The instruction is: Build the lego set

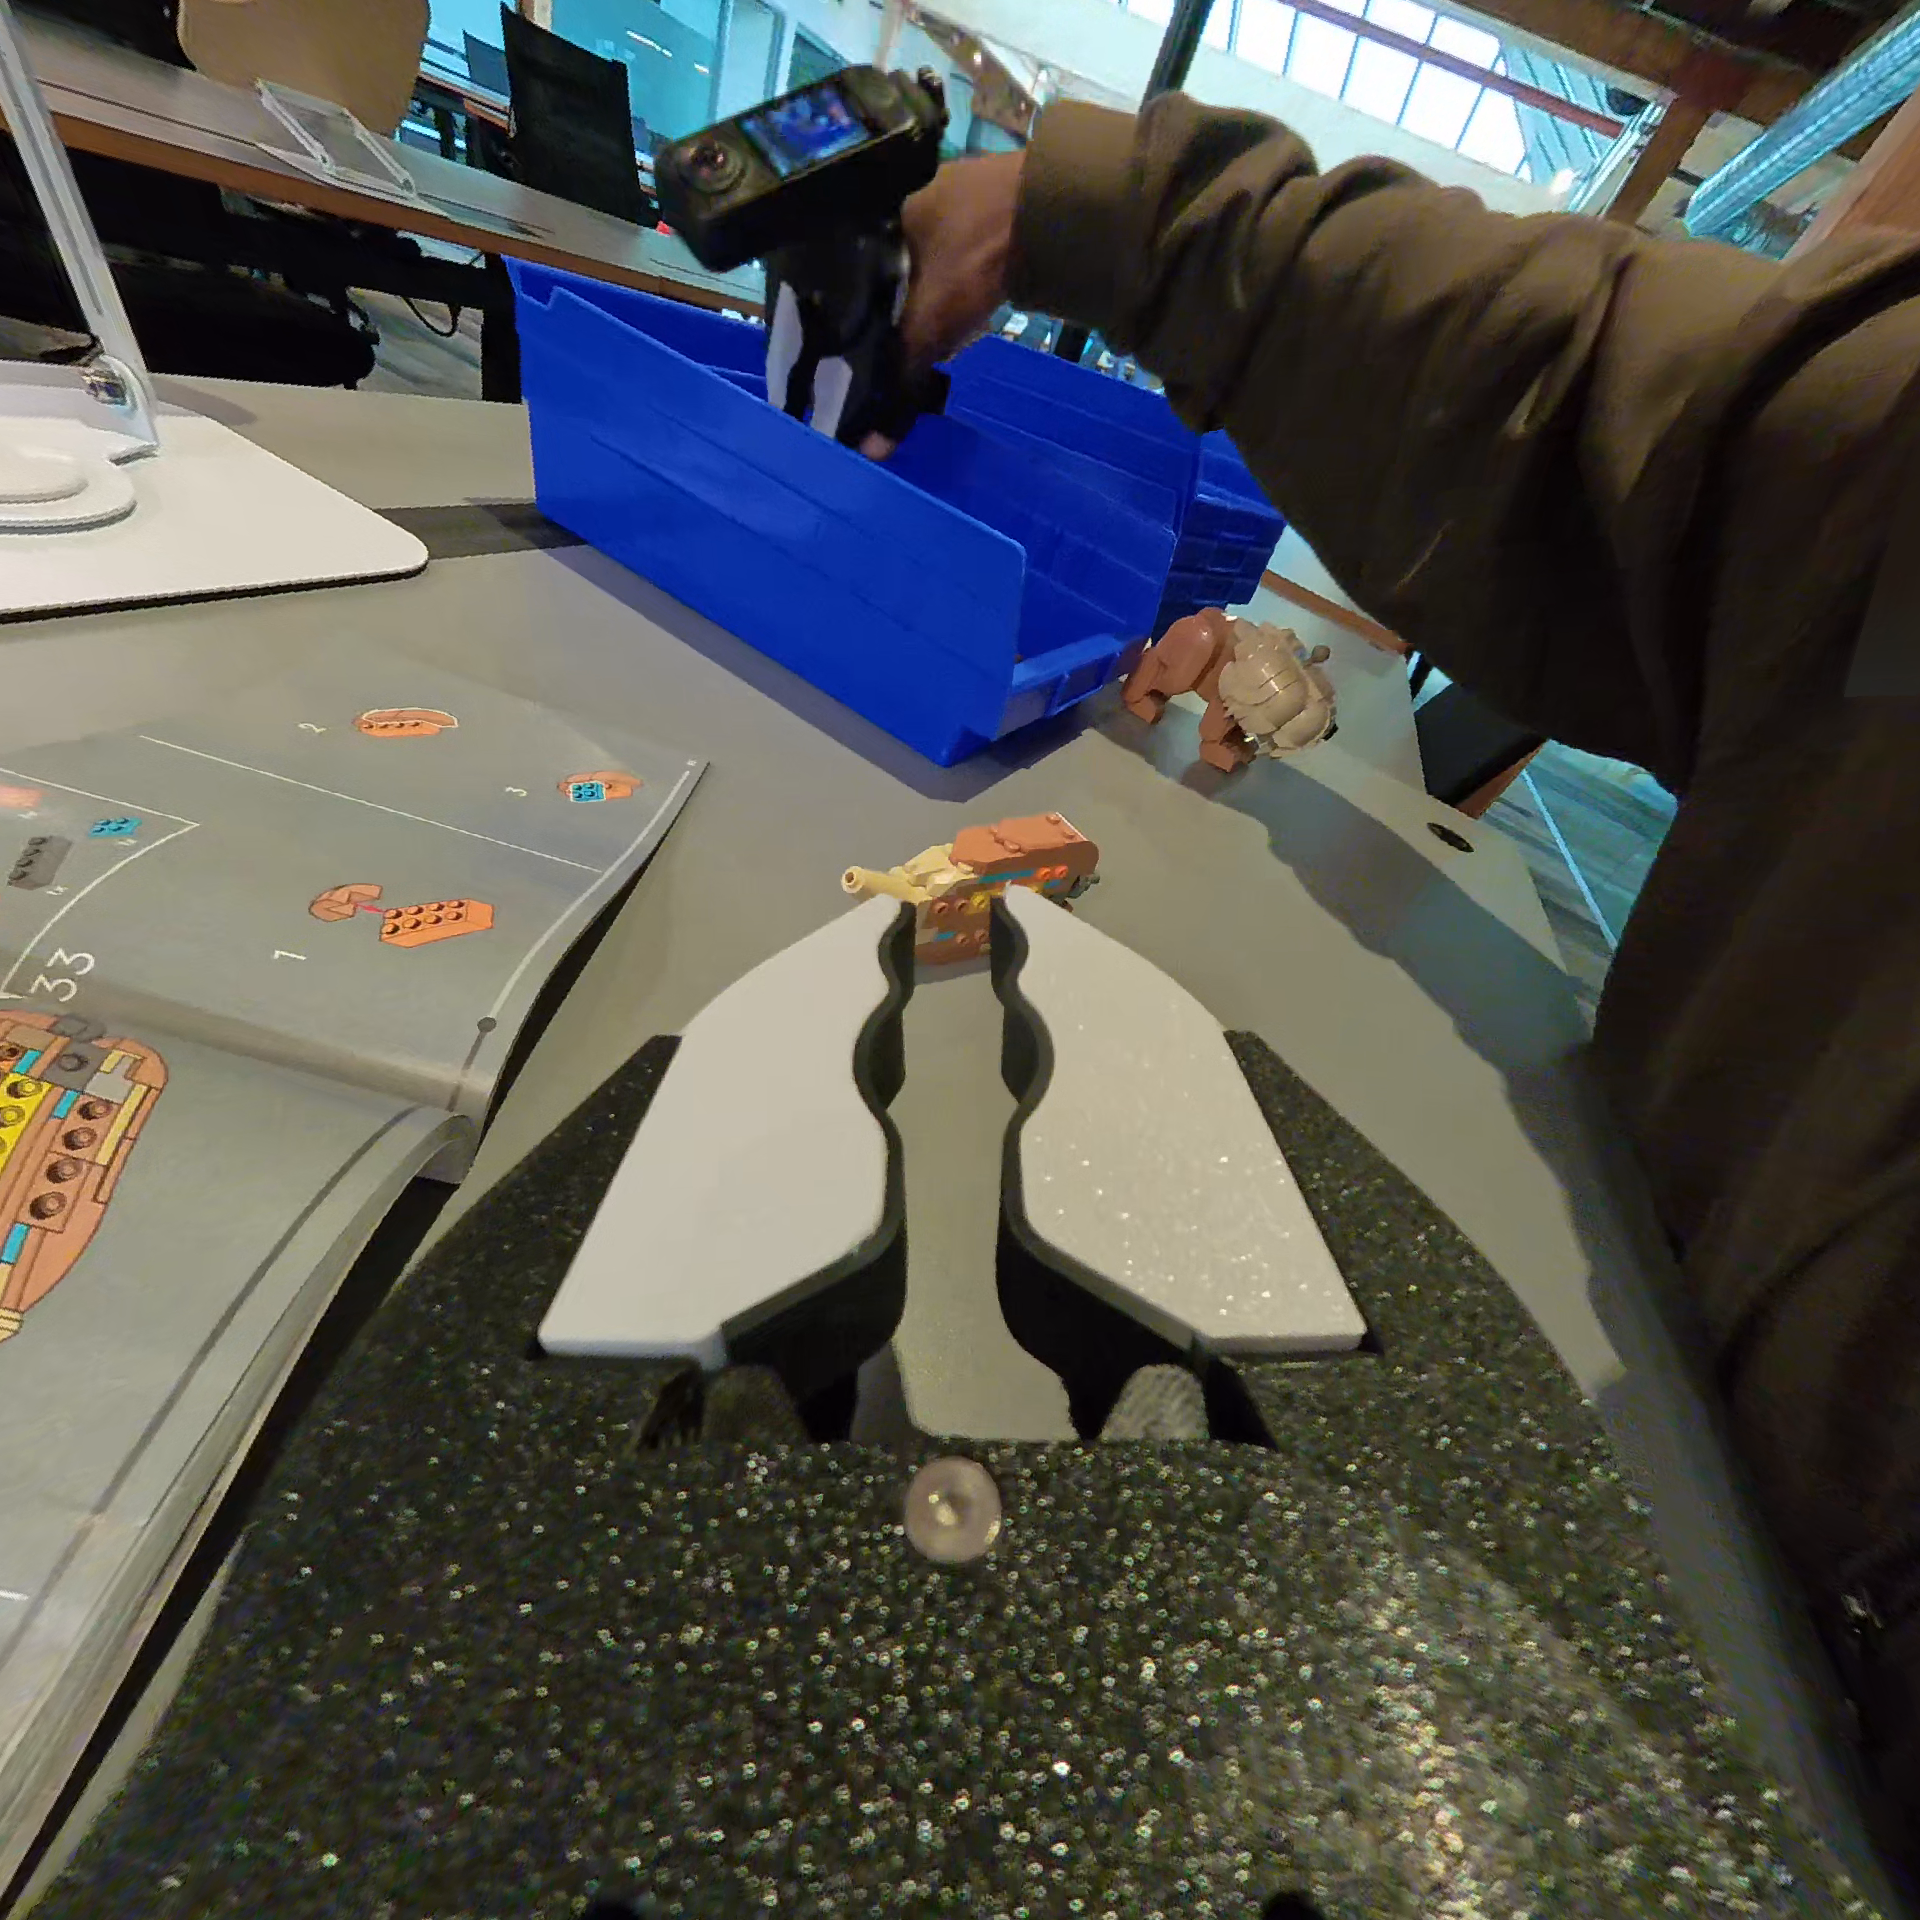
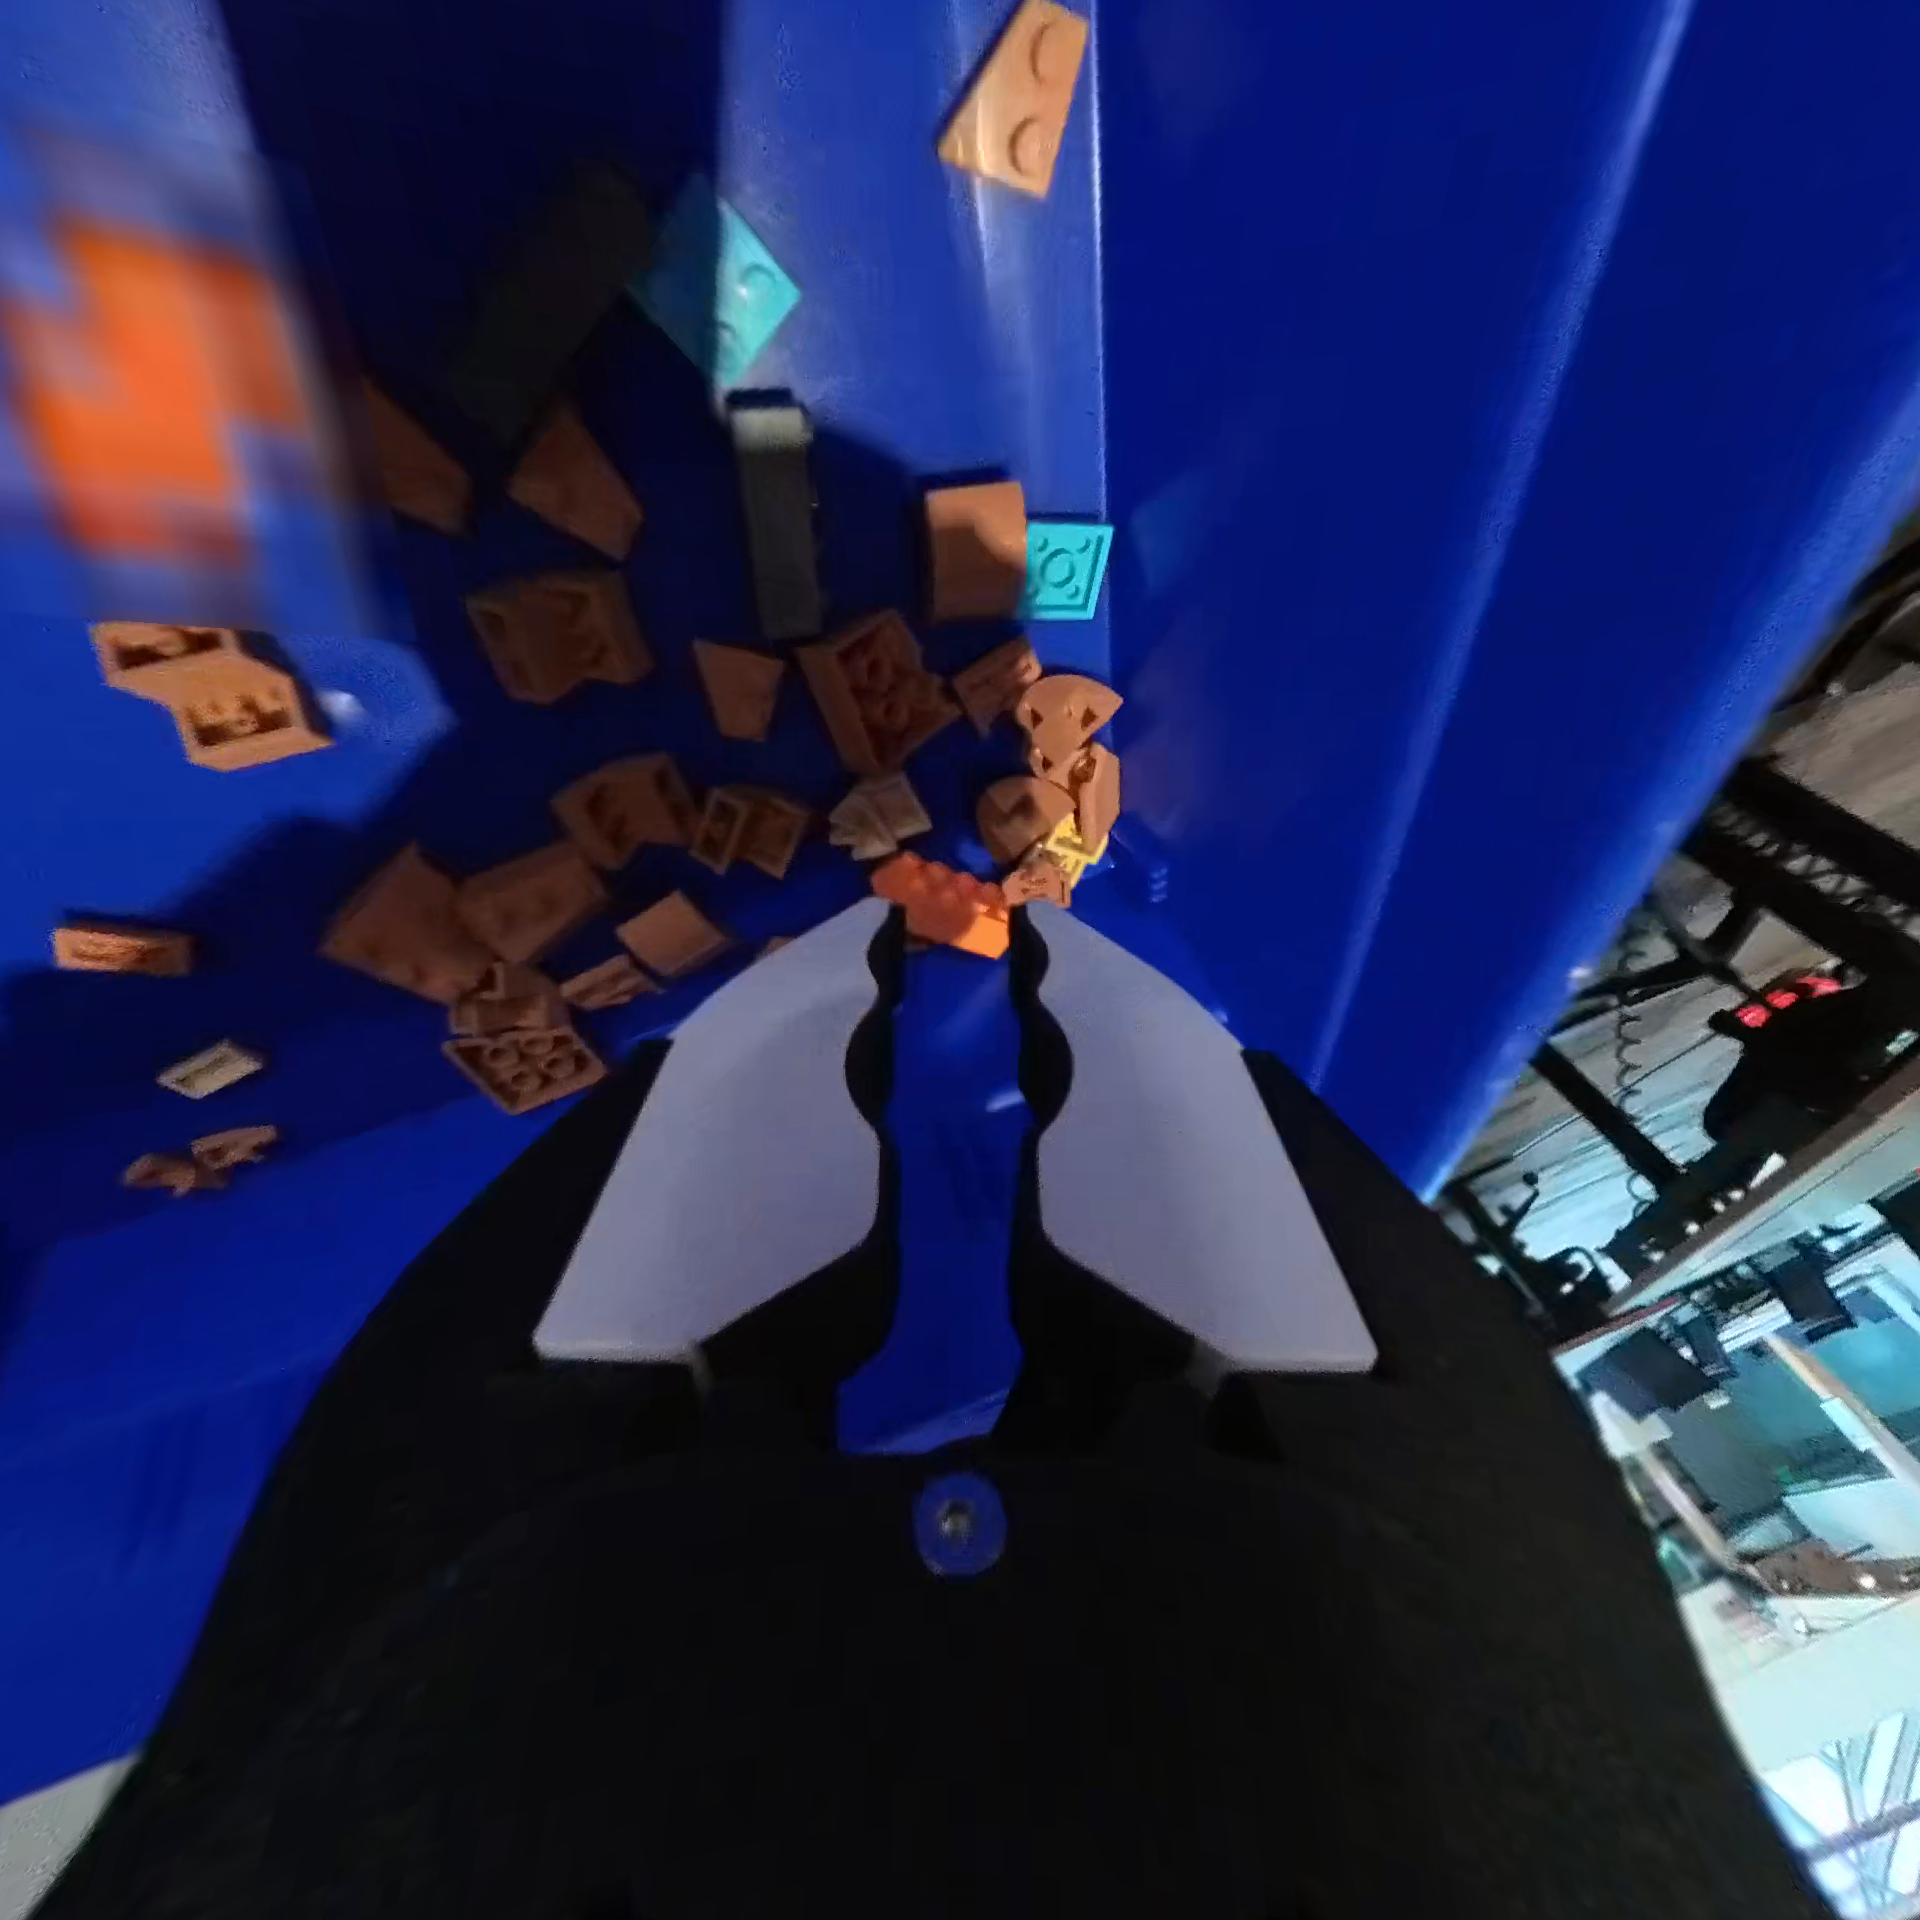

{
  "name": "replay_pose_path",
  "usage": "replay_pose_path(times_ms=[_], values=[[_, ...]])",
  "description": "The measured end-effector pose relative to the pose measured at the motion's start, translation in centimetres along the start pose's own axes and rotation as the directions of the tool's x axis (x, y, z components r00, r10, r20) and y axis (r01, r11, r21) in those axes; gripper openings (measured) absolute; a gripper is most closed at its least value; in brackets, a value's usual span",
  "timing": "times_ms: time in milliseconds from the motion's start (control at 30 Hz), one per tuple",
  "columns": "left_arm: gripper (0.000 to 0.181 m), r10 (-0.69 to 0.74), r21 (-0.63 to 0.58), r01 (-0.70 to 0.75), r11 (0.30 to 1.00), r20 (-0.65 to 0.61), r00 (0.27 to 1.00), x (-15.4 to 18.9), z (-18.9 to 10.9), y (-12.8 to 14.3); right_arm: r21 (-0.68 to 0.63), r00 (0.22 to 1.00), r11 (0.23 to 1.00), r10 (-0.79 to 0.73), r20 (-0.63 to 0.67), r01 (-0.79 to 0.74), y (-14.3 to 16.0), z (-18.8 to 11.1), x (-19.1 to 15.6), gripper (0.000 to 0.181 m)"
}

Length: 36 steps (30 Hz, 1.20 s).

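Lego model (image 1: pixel 977 883) sits pinched in the left gripper (image 1: pixel 951 914) on the table (image 1: pixel 727 665), while the right gripper (image 2: pixel 954 928), reaching into the blue bin (image 2: pixel 1351 520), nips an orange brick (image 2: pixel 951 914), which looks due next for lifting out and carrying to the model.

I'm in an open-plan office or lab workspace with an industrial look. My grey table (image 1: pixel 312 623) carries a blue parts bin (image 1: pixel 790 540) at its far edge and an open instruction booklet (image 1: pixel 260 935) at the left edge. A white monitor stand (image 1: pixel 156 499) sits in the far left corner. Behind are more desks, a dark monitor (image 1: pixel 571 114), skylight windows (image 1: pixel 1382 73) and exposed red beams (image 1: pixel 1475 94).
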<state>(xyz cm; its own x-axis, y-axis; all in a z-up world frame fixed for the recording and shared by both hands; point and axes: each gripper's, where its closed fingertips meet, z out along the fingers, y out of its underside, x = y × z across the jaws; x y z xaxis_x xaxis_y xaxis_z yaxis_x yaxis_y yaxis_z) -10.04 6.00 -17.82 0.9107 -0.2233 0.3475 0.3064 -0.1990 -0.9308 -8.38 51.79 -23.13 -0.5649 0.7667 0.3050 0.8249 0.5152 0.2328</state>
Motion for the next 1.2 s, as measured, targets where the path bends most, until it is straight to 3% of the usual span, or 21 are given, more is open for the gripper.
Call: replay_pose_path(times_ms=[133,433,767,1000,1100,1200], values=[[0.014,0.007,-0.015,-0.007,1.000,-0.001,1.000,0.1,0.2,0.2,-0.085,1.000,0.996,-0.014,0.010,0.015,0.5,1.8,0.3,0.023],[0.013,-0.004,-0.010,0.004,1.000,-0.013,1.000,0.3,0.2,0.2,-0.121,0.998,0.992,0.031,0.062,-0.023,-0.3,2.9,1.2,0.030],[0.013,0.000,-0.012,0.000,1.000,-0.014,1.000,0.4,0.2,0.2,-0.182,0.996,0.982,0.059,0.071,-0.046,0.4,3.9,1.0,0.019],[0.013,-0.002,-0.009,0.002,1.000,-0.016,1.000,0.4,0.2,0.1,-0.090,0.999,0.996,0.028,0.046,-0.024,0.2,2.5,0.2,0.011],[0.013,-0.006,-0.006,0.006,1.000,-0.016,1.000,0.3,0.1,0.1,0.029,0.999,0.999,0.032,0.040,-0.033,0.2,0.1,-1.3,0.011],[0.013,-0.005,-0.009,0.005,1.000,-0.015,1.000,0.3,0.2,0.1,0.173,0.998,0.985,0.008,0.063,-0.019,0.1,-3.4,-4.9,0.010]])
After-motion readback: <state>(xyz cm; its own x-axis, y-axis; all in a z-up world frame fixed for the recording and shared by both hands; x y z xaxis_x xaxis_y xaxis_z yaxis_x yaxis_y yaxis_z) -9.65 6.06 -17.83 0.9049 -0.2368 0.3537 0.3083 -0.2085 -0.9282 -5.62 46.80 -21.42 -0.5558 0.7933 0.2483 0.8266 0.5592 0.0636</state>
